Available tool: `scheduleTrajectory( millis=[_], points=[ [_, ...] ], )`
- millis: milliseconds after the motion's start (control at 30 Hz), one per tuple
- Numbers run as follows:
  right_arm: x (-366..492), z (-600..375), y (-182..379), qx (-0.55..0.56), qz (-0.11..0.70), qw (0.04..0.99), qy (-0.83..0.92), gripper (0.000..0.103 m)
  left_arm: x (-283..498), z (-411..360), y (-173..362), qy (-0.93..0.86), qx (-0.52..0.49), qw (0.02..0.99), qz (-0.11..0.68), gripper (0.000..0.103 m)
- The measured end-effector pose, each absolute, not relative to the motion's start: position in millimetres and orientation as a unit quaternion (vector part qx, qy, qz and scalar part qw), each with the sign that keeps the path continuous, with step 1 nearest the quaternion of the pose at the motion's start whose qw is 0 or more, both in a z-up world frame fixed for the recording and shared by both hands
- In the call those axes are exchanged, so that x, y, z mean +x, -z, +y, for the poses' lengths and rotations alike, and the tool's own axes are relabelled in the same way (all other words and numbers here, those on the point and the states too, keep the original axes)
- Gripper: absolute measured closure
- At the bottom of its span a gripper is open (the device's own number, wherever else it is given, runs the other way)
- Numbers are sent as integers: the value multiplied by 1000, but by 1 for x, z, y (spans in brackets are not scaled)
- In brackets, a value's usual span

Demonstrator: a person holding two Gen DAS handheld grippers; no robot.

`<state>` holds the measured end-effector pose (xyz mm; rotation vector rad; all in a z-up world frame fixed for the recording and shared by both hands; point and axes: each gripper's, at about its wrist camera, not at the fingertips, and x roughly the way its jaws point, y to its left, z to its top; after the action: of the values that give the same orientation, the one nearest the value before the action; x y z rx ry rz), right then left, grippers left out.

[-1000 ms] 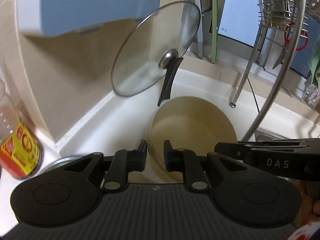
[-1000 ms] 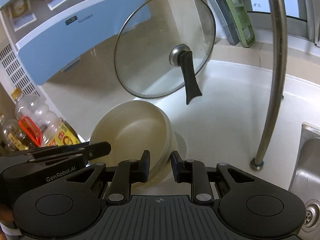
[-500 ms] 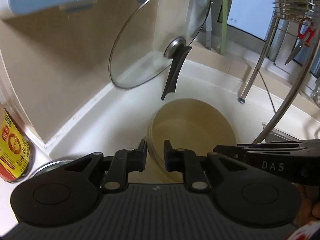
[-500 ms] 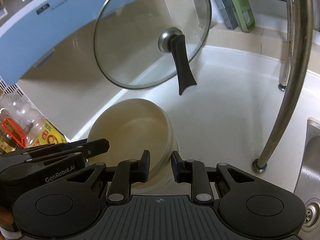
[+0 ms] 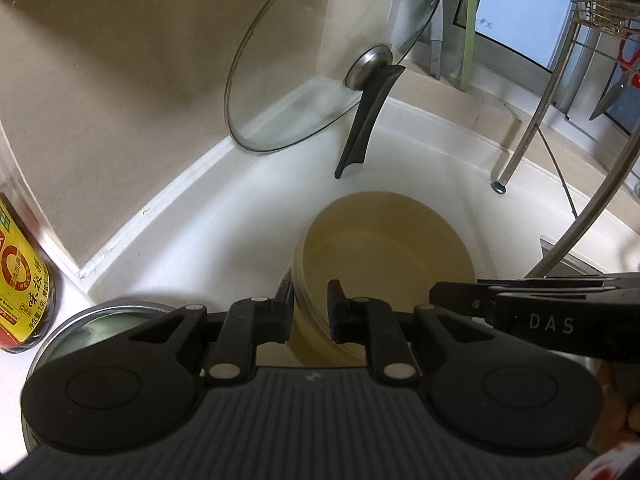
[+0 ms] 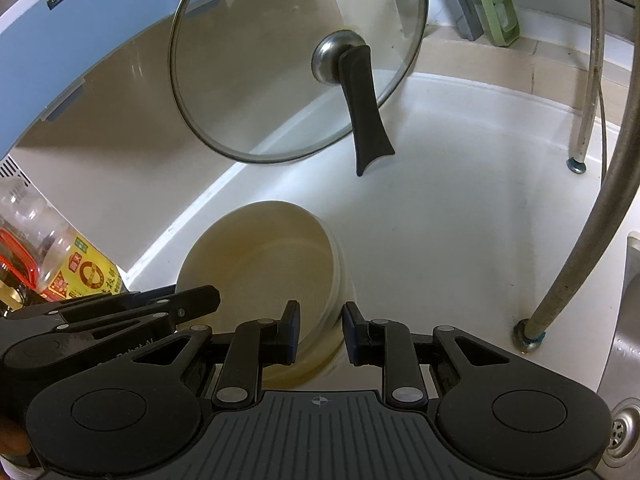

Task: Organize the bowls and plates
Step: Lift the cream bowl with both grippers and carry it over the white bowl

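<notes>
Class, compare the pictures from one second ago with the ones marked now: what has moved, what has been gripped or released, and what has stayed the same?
Both tools have carried the stack of cream bowls forward and down toward the white counter below the glass lid; the lid now looms larger and higher. Nothing was taken or released: the left tool stays clamped on one side of the rim and the right tool on the other. The bottle stays put.
</notes>
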<state>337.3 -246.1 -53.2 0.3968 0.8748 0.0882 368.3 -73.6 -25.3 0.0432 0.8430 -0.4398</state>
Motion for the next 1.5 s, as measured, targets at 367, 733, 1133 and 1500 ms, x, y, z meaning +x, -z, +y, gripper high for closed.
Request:
scheduleTrajectory(
  millis=[367,733,1133,1500],
  points=[
    [340,-247,58,197,436,877,-48,78,367,-71,28,210,20,884,418,88],
    [342,-246,59,196,443,874,-48,78,367,-70,29,209,19,882,423,88],
    [343,-243,60,187,439,878,-43,78,369,-68,35,210,13,876,435,88],
    [346,-241,55,162,417,893,-41,78,371,-68,30,210,16,882,421,87]
  ],
)
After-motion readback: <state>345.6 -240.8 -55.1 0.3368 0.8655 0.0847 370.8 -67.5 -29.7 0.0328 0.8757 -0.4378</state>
